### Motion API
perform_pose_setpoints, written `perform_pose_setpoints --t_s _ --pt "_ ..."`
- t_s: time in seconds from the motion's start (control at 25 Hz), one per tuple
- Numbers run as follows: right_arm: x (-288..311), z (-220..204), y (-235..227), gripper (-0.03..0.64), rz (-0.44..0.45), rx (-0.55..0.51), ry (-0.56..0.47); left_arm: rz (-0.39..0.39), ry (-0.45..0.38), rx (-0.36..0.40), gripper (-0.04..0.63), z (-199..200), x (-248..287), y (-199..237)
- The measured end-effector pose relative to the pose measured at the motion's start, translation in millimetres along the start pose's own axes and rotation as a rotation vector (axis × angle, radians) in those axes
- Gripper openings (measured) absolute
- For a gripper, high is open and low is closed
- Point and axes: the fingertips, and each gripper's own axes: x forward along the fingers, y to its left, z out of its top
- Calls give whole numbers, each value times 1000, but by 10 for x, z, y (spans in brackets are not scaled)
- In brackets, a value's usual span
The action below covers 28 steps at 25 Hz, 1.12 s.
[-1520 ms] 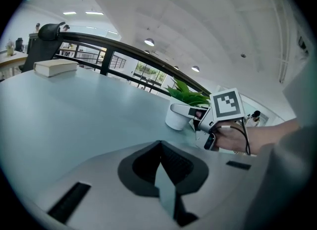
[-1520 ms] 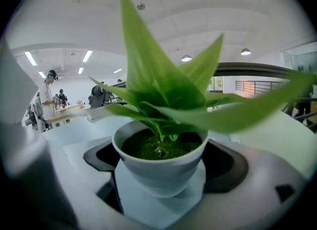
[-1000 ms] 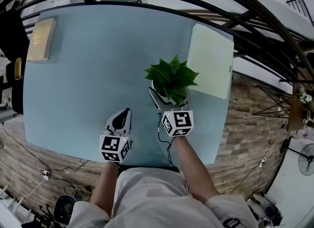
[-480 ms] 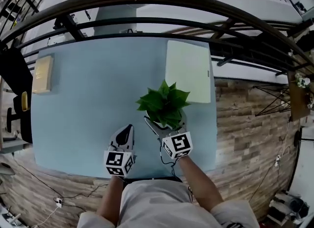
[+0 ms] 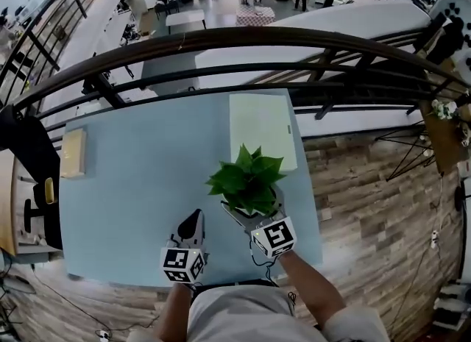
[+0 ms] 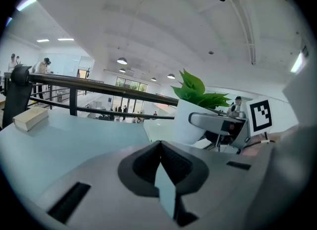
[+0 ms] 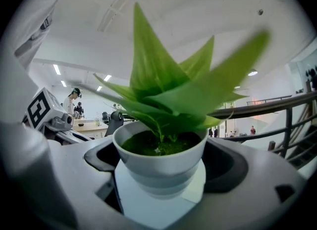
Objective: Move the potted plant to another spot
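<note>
Two grippers work over a pale blue table (image 5: pixel 140 179), and only one is busy. At the table's left edge lies a tan block (image 5: pixel 73 154), well apart from everything else. Nearer the middle of the near edge, the left gripper (image 5: pixel 192 218) hangs low over bare tabletop; its own view shows the jaws pressed together with nothing between them.

Just to its right, toward the table's near right corner, stands the potted plant (image 5: pixel 246 180), a white pot with broad green leaves. The right gripper (image 5: pixel 254 215) has it: in the right gripper view the jaws sit on either side of the pot (image 7: pixel 159 161), clamped against its wall just under the rim. Whether the pot's base is clear of the tabletop I cannot tell.

Beyond the plant, filling the far right corner, lies a pale green board (image 5: pixel 260 127); the leaves overlap its near edge in the head view.

By my reading the grasp is made and the carry is the step in hand. The next move calls for keeping the pot upright and the squeeze steady, choosing open tabletop, probably toward the middle or left, then lowering until the base sits flat before the jaws part.
</note>
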Motion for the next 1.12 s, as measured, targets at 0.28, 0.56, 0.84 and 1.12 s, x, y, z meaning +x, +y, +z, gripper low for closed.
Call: perform_pose_setpoints --t_s 0.28,0.56,0.84,1.12 --pt "-707 425 -219 508 9 -18 -66 -30 -53 74 11 279 -67 -648" --pt "-1169 655 -279 508 5 -52 -108 -55 -93 111 11 384 -140 -1088" --pt "-1686 647 -328 508 0 -71 -132 -33 -113 105 11 252 -315 -1438" --pt "-1892 638 -220 508 73 -80 -140 37 -120 95 11 93 -590 -1559"
